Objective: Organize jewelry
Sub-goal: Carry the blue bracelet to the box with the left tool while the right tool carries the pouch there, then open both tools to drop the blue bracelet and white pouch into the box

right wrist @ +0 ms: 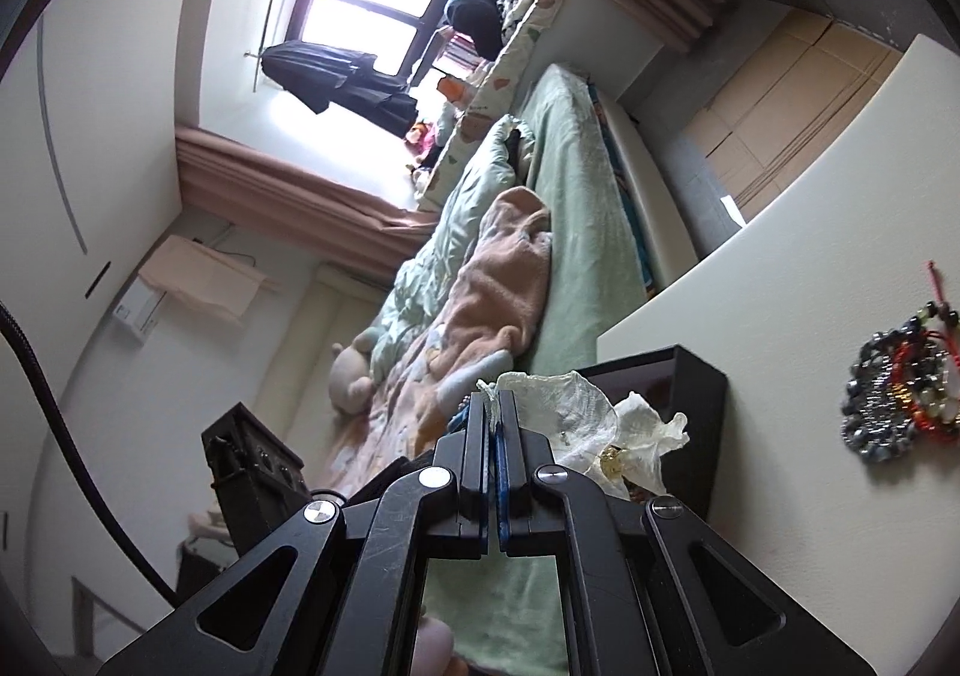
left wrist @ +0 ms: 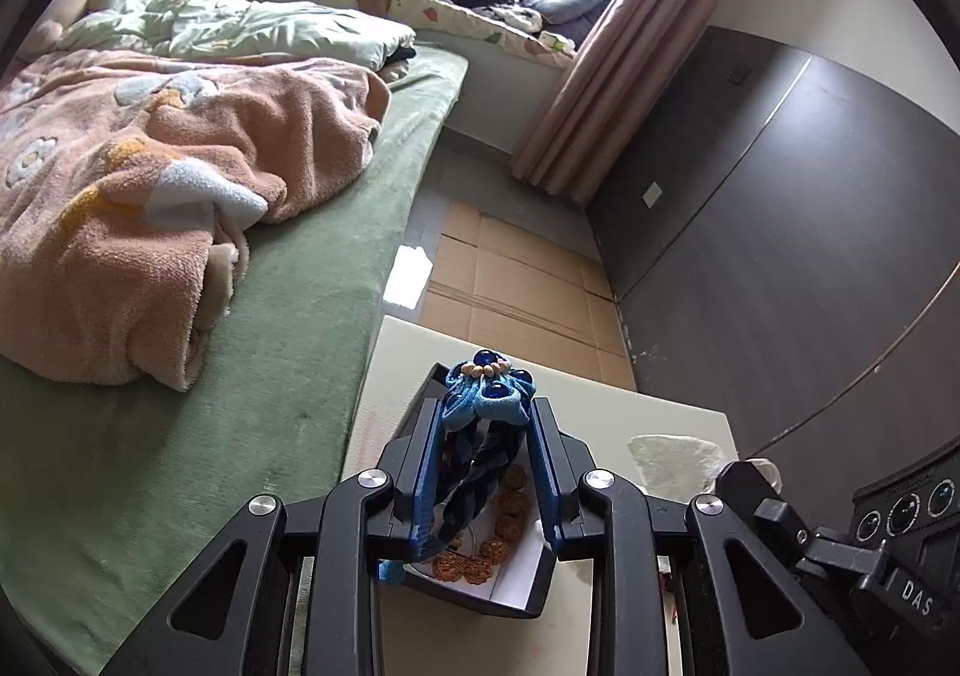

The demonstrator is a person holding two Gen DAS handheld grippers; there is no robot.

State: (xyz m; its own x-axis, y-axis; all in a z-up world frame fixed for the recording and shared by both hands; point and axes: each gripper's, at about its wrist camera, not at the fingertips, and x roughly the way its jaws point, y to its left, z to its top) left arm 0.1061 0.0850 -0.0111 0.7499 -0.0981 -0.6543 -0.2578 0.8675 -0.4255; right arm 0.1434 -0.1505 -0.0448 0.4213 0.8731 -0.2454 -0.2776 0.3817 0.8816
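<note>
Left gripper (left wrist: 485,424): jaws part-way apart, clamped on a blue braided bracelet (left wrist: 487,397). The bracelet's knotted end, with dark blue glass beads and a short row of small pale beads, sticks up past the fingertips; the braided cord runs back between the blue pads. The gripper tilts down over a black box (left wrist: 516,595) with a white lining, which stands on a white table (left wrist: 606,406).

In the box, under the bracelet: a ring of brown carved beads (left wrist: 480,556), partly hidden by the jaws.

Right gripper (right wrist: 493,406): jaws together, pinching a thin edge of white crumpled tissue (right wrist: 576,406). The rest of the tissue billows to the right of the fingertips, over the black box (right wrist: 690,376). Something small and gold shows in its folds; too small to name.

The right wrist view is rolled hard over, so the room lies sideways. On the table (right wrist: 780,316), well apart from the box: a heap of beaded bracelets (right wrist: 894,400), dark grey, red and pale green strands tangled together, with a red cord trailing off.

From the left wrist view, the tissue (left wrist: 672,460) sits at the box's right side, next to the right gripper's body.

Surroundings: green bed (left wrist: 288,376) just beside the table, pink blanket (left wrist: 150,208) bunched on it, flattened cardboard (left wrist: 516,280) on the floor beyond, pink curtains (left wrist: 606,93) at the window.
</note>
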